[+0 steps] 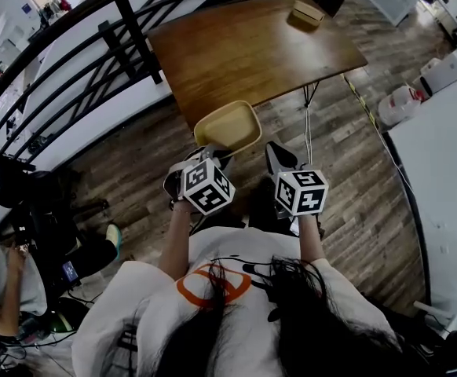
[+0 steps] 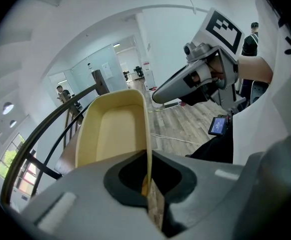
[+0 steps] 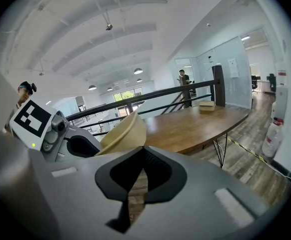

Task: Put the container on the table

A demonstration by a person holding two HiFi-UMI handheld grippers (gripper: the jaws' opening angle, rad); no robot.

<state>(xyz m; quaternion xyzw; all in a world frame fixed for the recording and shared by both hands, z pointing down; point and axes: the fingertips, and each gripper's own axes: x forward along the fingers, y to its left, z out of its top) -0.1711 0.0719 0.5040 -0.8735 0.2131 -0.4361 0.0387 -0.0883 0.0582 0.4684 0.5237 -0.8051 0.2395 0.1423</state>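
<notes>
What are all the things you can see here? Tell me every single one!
container: one, pale yellow, held up near the table's near edge
table: one, brown wood, straight ahead
box: one, tan, on the table's far end
railing: one, black, left of the table
jug: one, white, on the floor at right
left gripper: one, grey, shut on the container's rim
right gripper: one, grey, shut, empty, beside the left gripper

Pale yellow container point(image 2: 113, 126) in the left gripper point(image 2: 148, 191) jaws, grey gripper bodies with black jaw linings, black-and-white square-patterned marker cubes point(image 1: 207, 185), brown wood-grain desk point(image 3: 195, 126) ahead of the right gripper point(image 3: 135, 186) jaws, grey-brown plank floor point(image 1: 354, 155).
</notes>
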